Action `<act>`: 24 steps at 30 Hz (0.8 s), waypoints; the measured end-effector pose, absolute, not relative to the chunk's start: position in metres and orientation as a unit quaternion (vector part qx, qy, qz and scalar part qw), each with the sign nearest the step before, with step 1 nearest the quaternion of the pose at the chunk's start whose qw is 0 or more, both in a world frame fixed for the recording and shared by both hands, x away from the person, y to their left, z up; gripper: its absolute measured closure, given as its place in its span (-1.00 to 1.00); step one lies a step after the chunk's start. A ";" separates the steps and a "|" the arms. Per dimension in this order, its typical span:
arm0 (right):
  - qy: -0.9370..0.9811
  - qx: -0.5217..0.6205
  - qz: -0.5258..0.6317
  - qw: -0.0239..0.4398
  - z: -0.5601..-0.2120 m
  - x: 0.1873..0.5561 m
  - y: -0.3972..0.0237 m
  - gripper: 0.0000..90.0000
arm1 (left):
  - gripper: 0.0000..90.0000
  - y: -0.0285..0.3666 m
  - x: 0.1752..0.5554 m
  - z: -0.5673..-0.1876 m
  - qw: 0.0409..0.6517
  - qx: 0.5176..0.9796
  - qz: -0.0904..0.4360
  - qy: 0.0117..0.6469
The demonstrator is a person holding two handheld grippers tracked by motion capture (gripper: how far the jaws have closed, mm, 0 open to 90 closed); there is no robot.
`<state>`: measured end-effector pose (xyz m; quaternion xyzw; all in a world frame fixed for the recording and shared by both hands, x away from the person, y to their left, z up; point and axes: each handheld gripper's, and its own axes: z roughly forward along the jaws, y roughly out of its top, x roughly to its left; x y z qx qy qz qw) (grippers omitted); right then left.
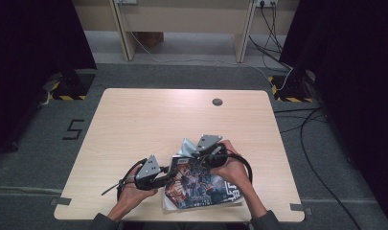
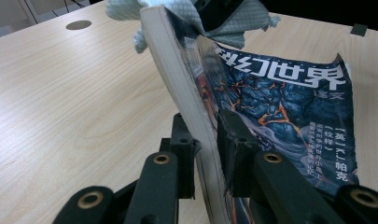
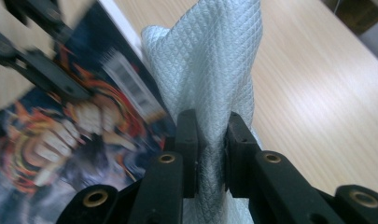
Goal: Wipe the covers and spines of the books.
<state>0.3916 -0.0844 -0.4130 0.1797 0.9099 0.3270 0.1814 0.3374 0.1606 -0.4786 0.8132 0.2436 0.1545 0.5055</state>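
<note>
A magazine (image 1: 201,187) with a dark, colourful cover lies near the table's front edge, its left side lifted. My left gripper (image 2: 207,154) is shut on that edge of the magazine (image 2: 280,102), the pages bending up between the jaws. In the high view the left gripper (image 1: 165,175) sits at the magazine's left side. My right gripper (image 3: 210,149) is shut on a pale quilted cloth (image 3: 210,65), which bunches up from the jaws over the cover (image 3: 60,126). From above, the right gripper (image 1: 201,152) holds the cloth (image 1: 187,145) at the magazine's far edge.
The light wooden table (image 1: 148,120) has a round cable hole (image 1: 217,101) near its far edge. Cables trail across the floor at the right, and dark curtains stand on both sides.
</note>
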 end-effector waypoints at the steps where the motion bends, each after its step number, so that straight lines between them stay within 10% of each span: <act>1: 0.911 0.184 0.322 0.177 -0.415 0.395 -0.088 0.76 | 0.70 0.161 0.338 -0.479 0.506 0.813 0.154 0.245; 24: 0.905 0.308 0.245 0.160 -0.462 0.440 -0.172 0.76 | 0.70 0.160 0.336 -0.478 0.507 0.814 0.153 0.239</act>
